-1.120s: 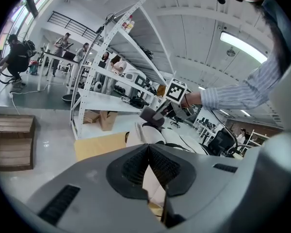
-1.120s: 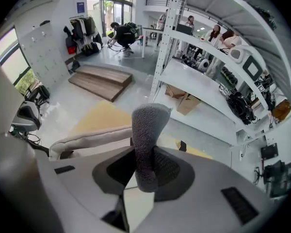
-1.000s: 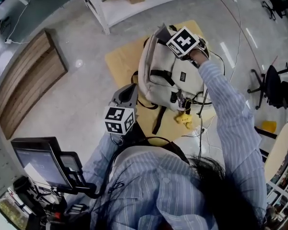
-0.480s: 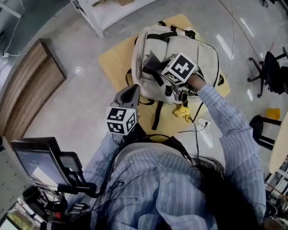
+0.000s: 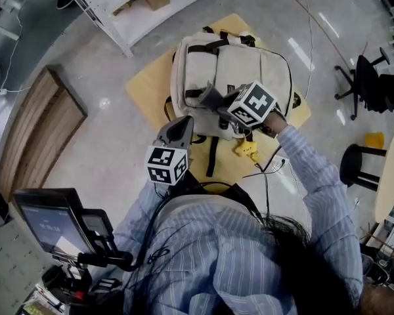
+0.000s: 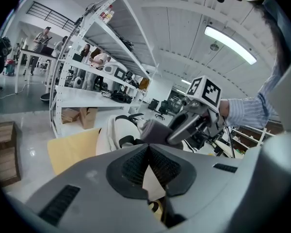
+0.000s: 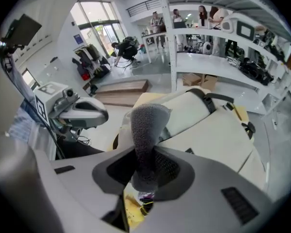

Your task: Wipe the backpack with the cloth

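Note:
A beige backpack (image 5: 240, 67) with black straps lies flat on a low yellow board (image 5: 141, 87). My right gripper (image 5: 218, 104) is shut on a grey cloth (image 5: 207, 97) and holds it over the backpack's near end. In the right gripper view the cloth (image 7: 146, 125) sticks up from the shut jaws, with the backpack (image 7: 211, 130) beyond. My left gripper (image 5: 182, 123) hovers at the backpack's near left corner, shut and empty. The left gripper view shows its pads (image 6: 136, 166) pressed together, with the backpack (image 6: 114, 132) and the cloth (image 6: 155, 130) ahead.
A white shelving rack (image 5: 121, 18) stands behind the board, and a wooden platform (image 5: 36, 140) lies to the left. A small yellow object (image 5: 246, 149) and cables lie by the backpack's near edge. A black stool (image 5: 358, 166) and a chair (image 5: 374, 84) stand at the right. A monitor (image 5: 49, 225) sits at lower left.
My right gripper has dragged the cloth from the backpack's far end down to its near end. The left gripper has stayed where it was.

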A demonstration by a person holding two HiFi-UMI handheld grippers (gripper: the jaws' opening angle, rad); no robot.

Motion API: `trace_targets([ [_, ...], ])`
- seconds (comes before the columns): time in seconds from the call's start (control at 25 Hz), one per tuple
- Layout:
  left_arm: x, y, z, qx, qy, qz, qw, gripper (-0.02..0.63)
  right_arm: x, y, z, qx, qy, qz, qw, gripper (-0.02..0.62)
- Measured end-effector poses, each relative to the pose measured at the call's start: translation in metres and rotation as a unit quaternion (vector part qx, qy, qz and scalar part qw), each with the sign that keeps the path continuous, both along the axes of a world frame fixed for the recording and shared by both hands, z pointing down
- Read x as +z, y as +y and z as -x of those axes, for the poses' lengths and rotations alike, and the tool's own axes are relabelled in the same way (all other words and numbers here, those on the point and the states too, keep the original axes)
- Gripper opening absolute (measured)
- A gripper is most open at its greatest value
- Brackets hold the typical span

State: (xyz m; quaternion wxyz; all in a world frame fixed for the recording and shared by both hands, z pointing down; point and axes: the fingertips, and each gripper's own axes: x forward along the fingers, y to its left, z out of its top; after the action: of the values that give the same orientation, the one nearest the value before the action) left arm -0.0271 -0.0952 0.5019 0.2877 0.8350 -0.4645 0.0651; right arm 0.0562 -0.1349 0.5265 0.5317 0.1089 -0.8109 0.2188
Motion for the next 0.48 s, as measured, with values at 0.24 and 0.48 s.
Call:
trace_targets([
  [0.24,0.002,0.0,-0.009,0.015,-0.001,0.004,0.9999,0.005,-0.031,-0.105,-0.039,0.081,0.011,-0.068,0.994,0.094],
  [0.48,0.001,-0.007,-0.014,0.026,-0.002,0.001,0.9997,0.005,-0.022,-0.201,-0.082,0.157,0.062,-0.085,0.982,0.094],
])
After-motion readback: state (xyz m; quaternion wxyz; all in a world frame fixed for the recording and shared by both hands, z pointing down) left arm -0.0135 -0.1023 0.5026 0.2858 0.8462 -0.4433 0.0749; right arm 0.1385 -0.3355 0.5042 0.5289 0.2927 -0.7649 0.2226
